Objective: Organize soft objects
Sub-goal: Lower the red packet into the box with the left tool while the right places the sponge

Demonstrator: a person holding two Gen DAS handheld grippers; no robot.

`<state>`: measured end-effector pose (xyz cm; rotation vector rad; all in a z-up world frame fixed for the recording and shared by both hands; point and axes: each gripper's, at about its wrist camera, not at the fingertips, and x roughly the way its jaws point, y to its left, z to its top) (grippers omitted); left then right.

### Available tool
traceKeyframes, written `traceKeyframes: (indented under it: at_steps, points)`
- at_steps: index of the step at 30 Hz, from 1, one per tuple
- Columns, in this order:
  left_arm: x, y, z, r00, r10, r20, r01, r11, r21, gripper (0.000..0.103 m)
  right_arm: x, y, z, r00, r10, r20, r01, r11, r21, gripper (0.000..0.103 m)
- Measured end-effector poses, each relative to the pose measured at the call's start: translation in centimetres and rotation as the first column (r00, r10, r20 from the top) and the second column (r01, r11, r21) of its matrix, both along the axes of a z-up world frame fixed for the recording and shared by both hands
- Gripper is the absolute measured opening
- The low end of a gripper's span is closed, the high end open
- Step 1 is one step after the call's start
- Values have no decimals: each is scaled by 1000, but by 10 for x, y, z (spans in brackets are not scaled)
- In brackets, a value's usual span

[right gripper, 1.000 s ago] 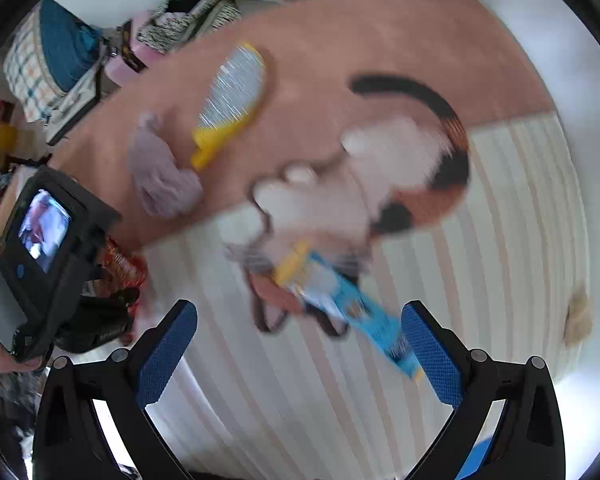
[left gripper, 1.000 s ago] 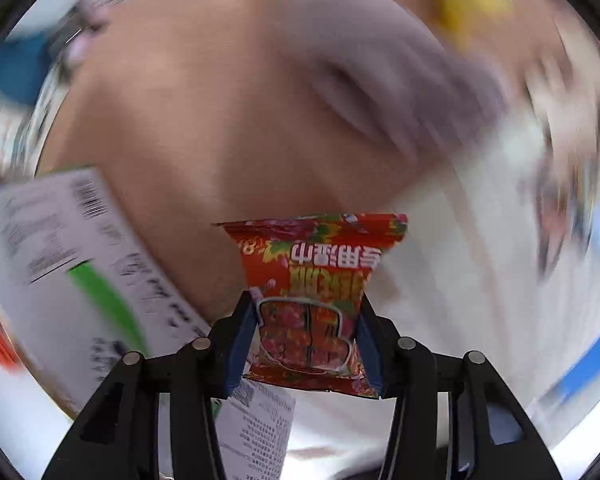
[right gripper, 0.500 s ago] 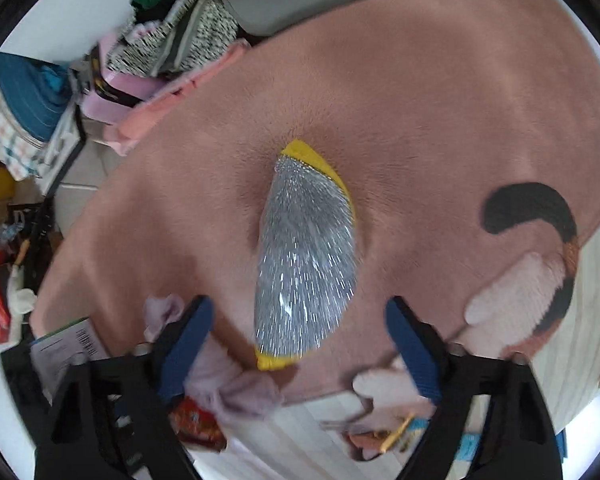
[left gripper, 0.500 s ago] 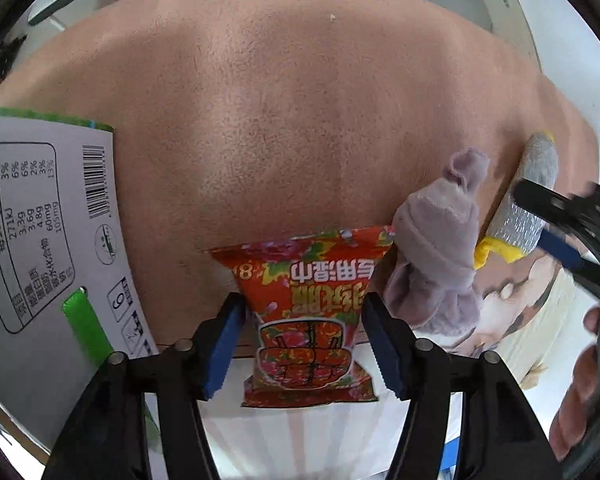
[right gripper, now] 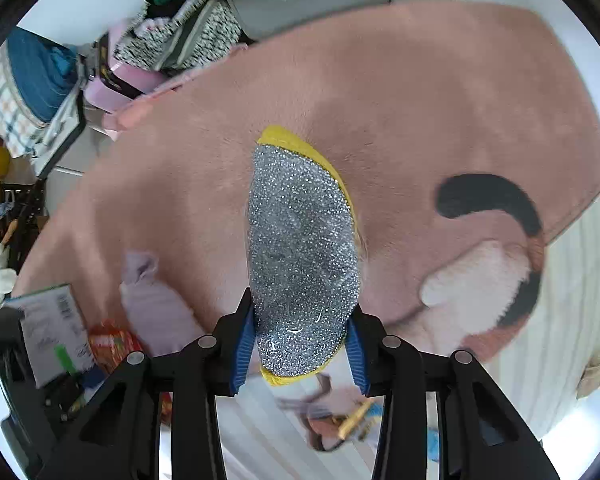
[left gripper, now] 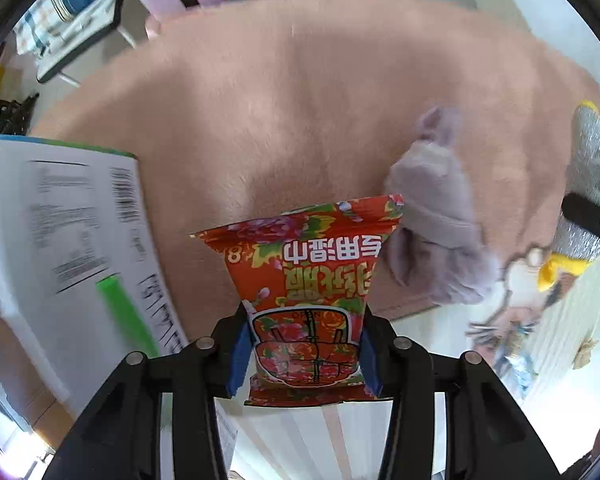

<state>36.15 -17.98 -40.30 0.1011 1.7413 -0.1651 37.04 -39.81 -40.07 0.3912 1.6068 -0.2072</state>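
Pink rug (right gripper: 400,92) underneath — beyond it, perhaps a clothes pile (right gripper: 180,36).

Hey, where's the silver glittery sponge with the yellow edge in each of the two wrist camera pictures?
Left wrist view: the silver sponge lies at the far right edge, on the pink rug.
Right wrist view: the sponge fills the centre, its near end between the right gripper pads.
Shared landmark: the lilac cloth bundle.
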Motion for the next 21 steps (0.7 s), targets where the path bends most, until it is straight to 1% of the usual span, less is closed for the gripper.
traceKeyframes:
  at_steps: [2, 3, 5, 6, 7, 9, 10, 12, 13, 16, 18, 19, 21]
  points:
    - [-6, 9, 29, 998, 10, 58, -8, 1000, -26, 41, -8, 6, 25, 999, 15, 41, -16, 1000, 13, 42]
    - [-10, 14, 47, 996, 19, 87, -14, 998, -56, 41, -11, 11, 38, 998, 29, 58, -30, 999, 18, 42]
    - [-15, 29, 77, 991, 45, 125, -32, 994, -101, 41, -23, 30, 67, 992, 67, 107, -71, 997, 34, 42]
    - [-20, 38, 92, 987, 58, 147, -41, 992, -117, 41, -25, 38, 76, 989, 82, 121, -87, 995, 42, 42]
    - [-18, 53, 110, 983, 75, 166, -51, 989, -140, 41, -30, 52, 88, 985, 101, 142, -110, 992, 58, 42]
    - [-17, 78, 134, 975, 96, 199, -62, 983, -170, 42, -44, 82, 111, 974, 138, 180, -157, 983, 97, 42]
    - [-25, 102, 149, 970, 107, 217, -70, 982, -173, 41, -53, 96, 121, 968, 155, 196, -179, 978, 109, 42]
    - [-43, 136, 164, 964, 118, 240, -80, 984, -161, 41, -65, 142, 136, 953, 205, 224, -240, 960, 144, 42]
    - [-46, 159, 168, 963, 123, 241, -87, 984, -157, 41, -73, 159, 141, 947, 222, 232, -263, 951, 164, 42]
    - [-50, 226, 162, 965, 151, 214, -125, 984, -128, 42, -85, 232, 144, 923, 297, 245, -350, 913, 213, 42]
    - [-56, 268, 149, 968, 184, 171, -169, 981, -100, 42, -89, 283, 134, 909, 345, 233, -397, 888, 234, 42]
    - [-58, 284, 148, 968, 201, 151, -188, 977, -97, 42, -89, 301, 128, 905, 362, 226, -411, 880, 237, 42]
    - [-59, 314, 129, 968, 233, 92, -224, 970, -98, 42, -90, 343, 109, 892, 404, 200, -444, 865, 234, 42]
